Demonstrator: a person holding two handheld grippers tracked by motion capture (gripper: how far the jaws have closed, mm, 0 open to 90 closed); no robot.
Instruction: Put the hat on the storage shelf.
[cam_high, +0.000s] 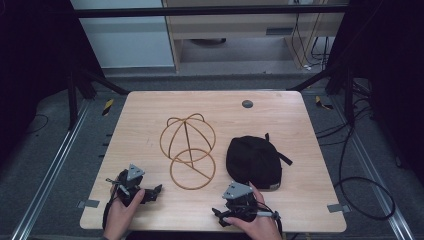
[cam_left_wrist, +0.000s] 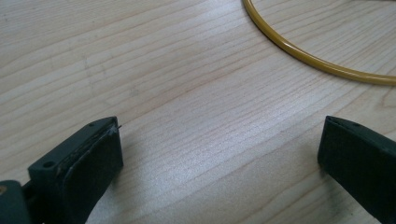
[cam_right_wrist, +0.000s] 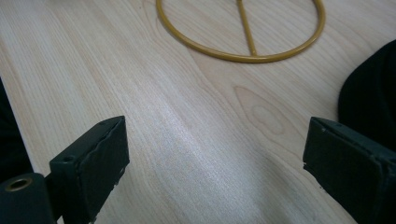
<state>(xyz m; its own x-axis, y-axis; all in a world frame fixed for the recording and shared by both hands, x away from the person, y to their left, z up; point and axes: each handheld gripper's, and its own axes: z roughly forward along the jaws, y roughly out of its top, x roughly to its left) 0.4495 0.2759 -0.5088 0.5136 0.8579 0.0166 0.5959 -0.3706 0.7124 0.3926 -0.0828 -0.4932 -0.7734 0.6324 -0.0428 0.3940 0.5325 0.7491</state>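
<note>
Nothing is begun: the cap (cam_high: 254, 161) lies beside the wire stand (cam_high: 188, 150), untouched; both grippers (cam_high: 145, 192) (cam_high: 225, 215) are held wide, empty.

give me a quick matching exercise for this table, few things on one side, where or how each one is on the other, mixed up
Things:
1. black cap
2. wire hat stand
3. left gripper
4. grey disc

Places or states:
A. far edge of the table
B. near left corner, jaws open and empty
C. middle of the table, gold coloured
D. right of the stand, beside the right gripper

Pairs: 1-D, 2-C, 3-B, 4-A
</note>
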